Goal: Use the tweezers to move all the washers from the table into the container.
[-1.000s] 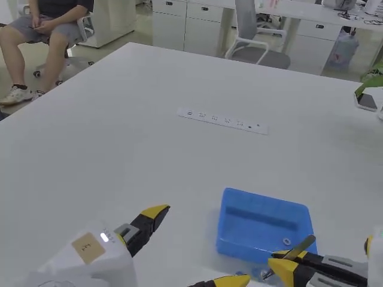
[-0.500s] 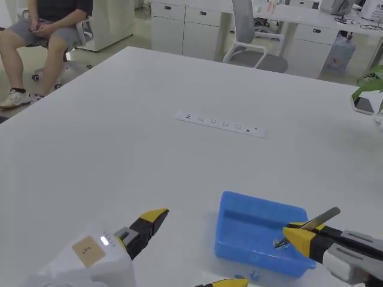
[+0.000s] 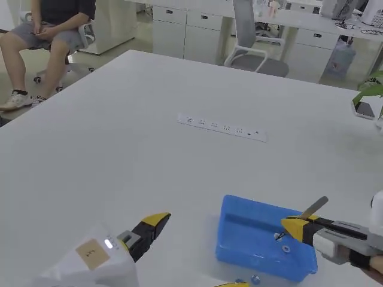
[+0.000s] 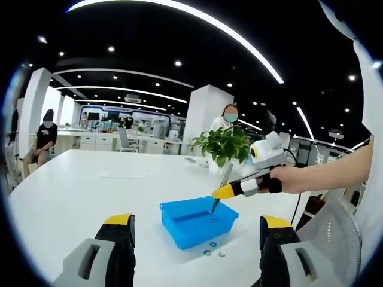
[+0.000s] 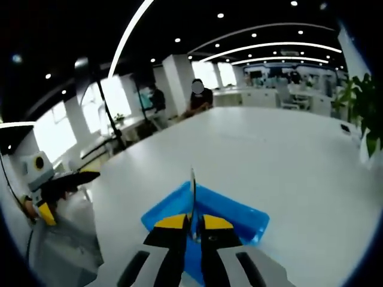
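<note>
Left gripper — tan label, unreadable

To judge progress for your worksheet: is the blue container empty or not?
Not empty: a washer lies on the container floor, near the tip of the tweezers. Other washers lie outside on the table.
</note>
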A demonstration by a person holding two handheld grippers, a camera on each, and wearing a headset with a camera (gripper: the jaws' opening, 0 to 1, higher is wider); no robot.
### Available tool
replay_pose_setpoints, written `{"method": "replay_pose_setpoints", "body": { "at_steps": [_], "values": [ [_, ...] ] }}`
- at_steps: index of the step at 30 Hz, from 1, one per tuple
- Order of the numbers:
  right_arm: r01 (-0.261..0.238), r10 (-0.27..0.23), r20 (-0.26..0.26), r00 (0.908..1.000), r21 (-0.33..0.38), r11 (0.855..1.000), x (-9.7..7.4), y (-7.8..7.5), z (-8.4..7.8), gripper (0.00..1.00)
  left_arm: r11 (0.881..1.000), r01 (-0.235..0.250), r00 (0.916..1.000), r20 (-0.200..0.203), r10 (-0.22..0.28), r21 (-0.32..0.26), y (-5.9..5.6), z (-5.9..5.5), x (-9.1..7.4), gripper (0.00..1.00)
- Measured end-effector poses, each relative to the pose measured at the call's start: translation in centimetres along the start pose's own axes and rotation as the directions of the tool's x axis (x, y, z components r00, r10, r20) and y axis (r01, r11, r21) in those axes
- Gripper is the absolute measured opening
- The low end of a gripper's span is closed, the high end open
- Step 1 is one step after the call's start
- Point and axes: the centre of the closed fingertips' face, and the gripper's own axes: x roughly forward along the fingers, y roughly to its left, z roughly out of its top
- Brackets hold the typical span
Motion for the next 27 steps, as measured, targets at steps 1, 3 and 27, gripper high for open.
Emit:
{"method": "replay_pose_setpoints", "body": {
  "at_steps": [1, 3, 27],
  "values": [
    [0.001, -0.001, -0.003, 1.0000, 0.000, 1.000, 0.1, -0.1, -0.1, 0.05, 1.000, 0.000, 1.0000, -0.001, 0.000, 0.002, 0.0, 0.0, 0.0, 0.87],
    [0.004, -0.004, -0.015, 0.9999, 0.004, 1.000, 0.4, -0.3, -0.3, 0.05, 1.000, 0.000, 1.0000, -0.005, 0.000, 0.003, 0.1, -0.1, 0.0, 0.87],
    [0.041, -0.044, -0.124, 0.9913, -0.026, 0.999, 2.9, -2.8, -3.1, 0.05, 1.000, -0.006, 0.9994, -0.033, 0.006, 0.014, 0.2, -0.6, 0.0, 0.85]
  ]
}}
